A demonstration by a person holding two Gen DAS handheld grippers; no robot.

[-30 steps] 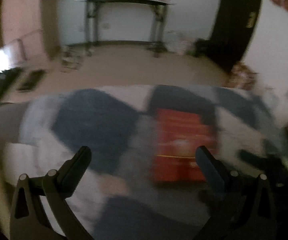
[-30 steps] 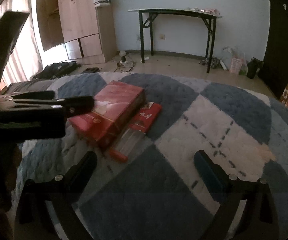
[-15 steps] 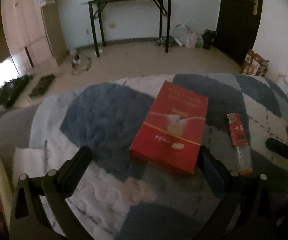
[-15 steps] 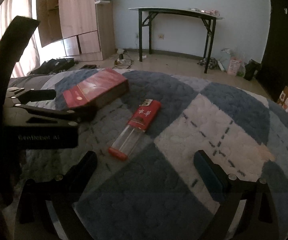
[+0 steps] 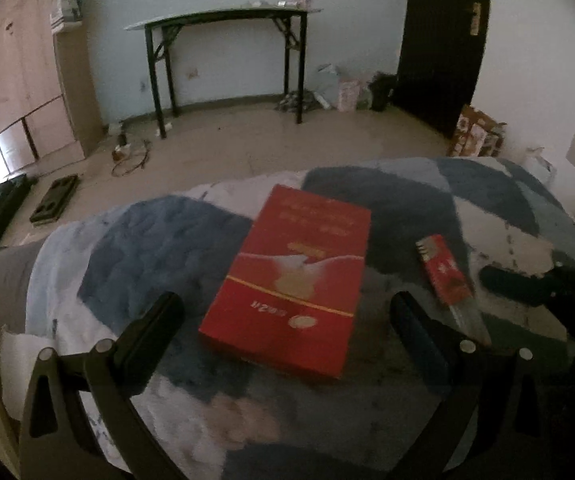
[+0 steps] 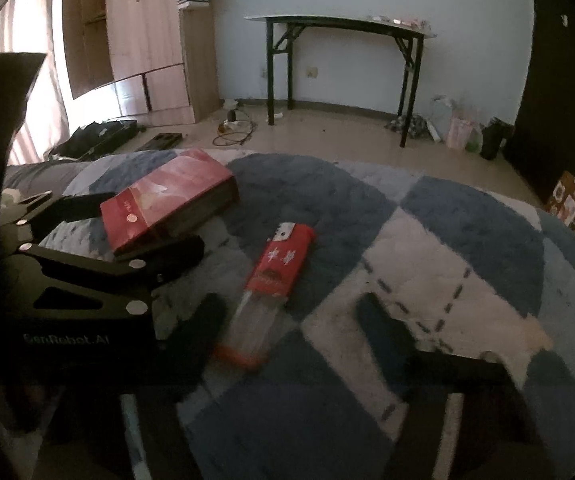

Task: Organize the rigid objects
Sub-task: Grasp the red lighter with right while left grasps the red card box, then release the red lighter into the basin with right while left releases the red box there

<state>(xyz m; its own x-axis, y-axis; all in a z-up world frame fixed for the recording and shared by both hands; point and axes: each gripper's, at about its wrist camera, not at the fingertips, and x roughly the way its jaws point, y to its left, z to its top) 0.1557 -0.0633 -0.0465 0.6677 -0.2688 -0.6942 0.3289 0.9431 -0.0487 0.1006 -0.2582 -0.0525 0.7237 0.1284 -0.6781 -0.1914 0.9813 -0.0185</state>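
A large red box (image 5: 291, 280) lies flat on the blue and white quilt (image 5: 147, 248); it also shows in the right wrist view (image 6: 167, 204). My left gripper (image 5: 283, 312) is open, its fingers either side of the box's near end, not touching it. It shows in the right wrist view (image 6: 127, 224) too. A slim red and clear packet (image 6: 271, 288) lies right of the box, also in the left wrist view (image 5: 447, 280). My right gripper (image 6: 291, 316) is open, just behind the packet's near end.
The quilt (image 6: 447, 280) covers a bed-like surface whose far edge drops to a bare floor. A black folding table (image 5: 223, 20) stands at the back wall, a wooden wardrobe (image 6: 143, 40) at left, a dark door (image 5: 439, 40) at right.
The red box was lifted off the packet, moved left and now lies flat on the quilt. My left gripper has let it go and drawn back. My right gripper moved closer to the packet.
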